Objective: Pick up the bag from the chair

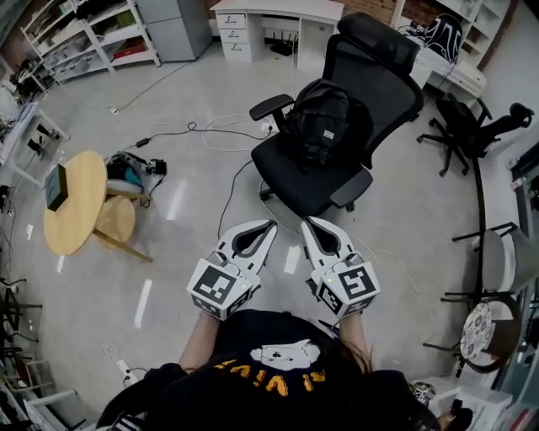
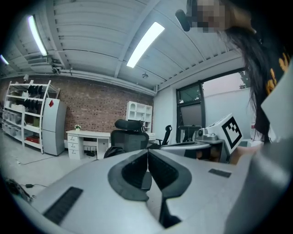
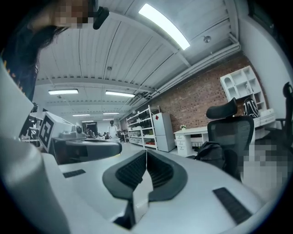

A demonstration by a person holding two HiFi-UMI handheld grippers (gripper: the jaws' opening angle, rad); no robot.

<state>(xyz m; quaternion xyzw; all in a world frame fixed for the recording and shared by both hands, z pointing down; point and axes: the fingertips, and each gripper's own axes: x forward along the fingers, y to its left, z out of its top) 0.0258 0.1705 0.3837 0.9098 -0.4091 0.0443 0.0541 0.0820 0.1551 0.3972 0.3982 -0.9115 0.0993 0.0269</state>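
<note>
A black backpack (image 1: 321, 122) sits upright on the seat of a black office chair (image 1: 381, 77), leaning on its backrest. In the right gripper view the backpack (image 3: 211, 154) shows on that chair (image 3: 232, 133) to the right. My left gripper (image 1: 269, 226) and right gripper (image 1: 305, 224) are held side by side close to my body, well short of the chair. Both are shut with nothing between the jaws. In the left gripper view the chair (image 2: 128, 137) stands straight ahead, beyond the left gripper (image 2: 147, 151).
A round wooden table (image 1: 74, 202) with a stool (image 1: 116, 220) stands at the left. Cables (image 1: 202, 130) trail over the floor near the chair. White desks (image 1: 274, 21) and shelves (image 1: 88, 38) line the far wall. More chairs (image 1: 472, 126) stand at the right.
</note>
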